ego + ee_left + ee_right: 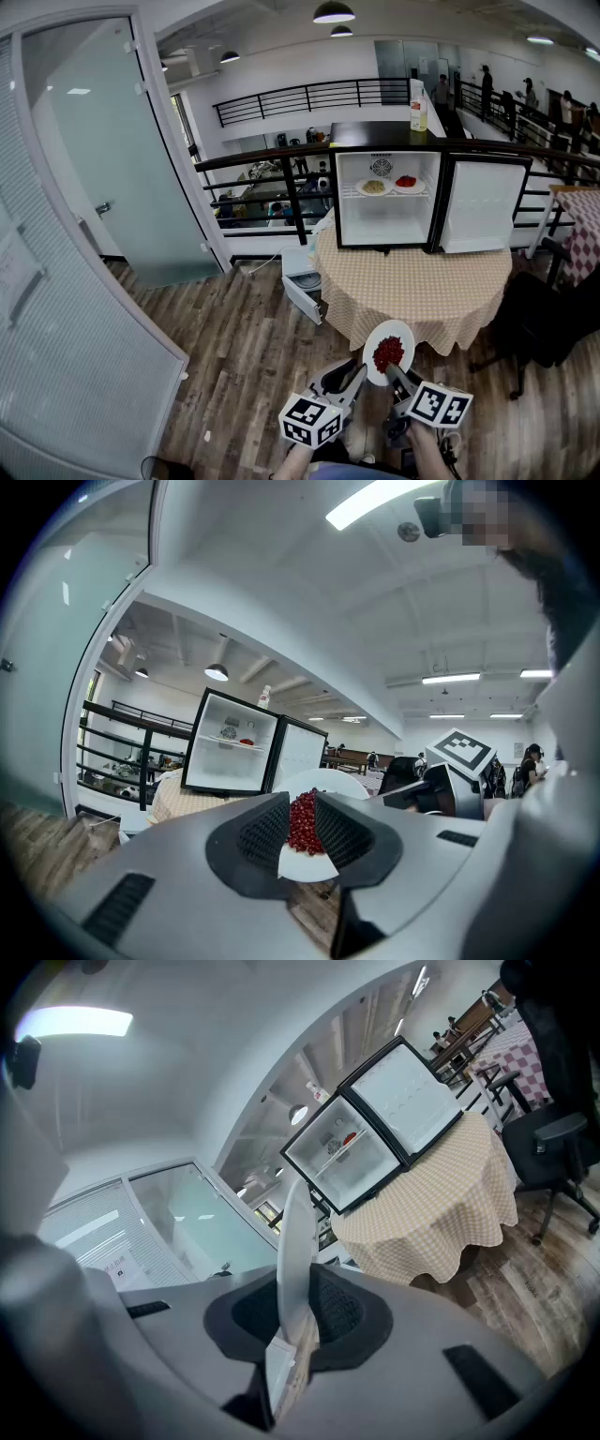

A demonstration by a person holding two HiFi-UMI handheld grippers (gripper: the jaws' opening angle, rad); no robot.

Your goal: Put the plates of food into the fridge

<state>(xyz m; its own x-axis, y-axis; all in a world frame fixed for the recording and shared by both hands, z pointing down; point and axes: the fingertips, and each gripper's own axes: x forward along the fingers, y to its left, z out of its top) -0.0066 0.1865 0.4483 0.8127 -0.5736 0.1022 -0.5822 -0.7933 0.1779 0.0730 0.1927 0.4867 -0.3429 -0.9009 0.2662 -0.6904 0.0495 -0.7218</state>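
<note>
Two plates are already in the fridge (386,230), side by side on its wire shelf: a plate of pale food (374,187) on the left and a plate of red stuff (406,183) on the right. The fridge itself stands on a round table (412,281) with a checked cloth over it. The fridge door (483,206) is swung wide open to the right, and there's a bottle (418,112) standing on top.

The third plate (398,333) isn't there yet. It's white with a heap of small red bits (388,353) in the middle. It's up in the air over the wooden floor (244,337), on the near side of the table and well apart from the fridge.

The right gripper (396,373) has it. In the right gripper view you see the plate edge-on, with the jaws pinched tight on the near rim, one pad on each face.

The left gripper (349,375) is just beside the plate on its left, and its jaws are parted a little with nothing clamped. In the left gripper view the red heap just shows through the gap, past the pads. Each gripper has its marker cube (311,419) down near the bottom of the head view.
</note>
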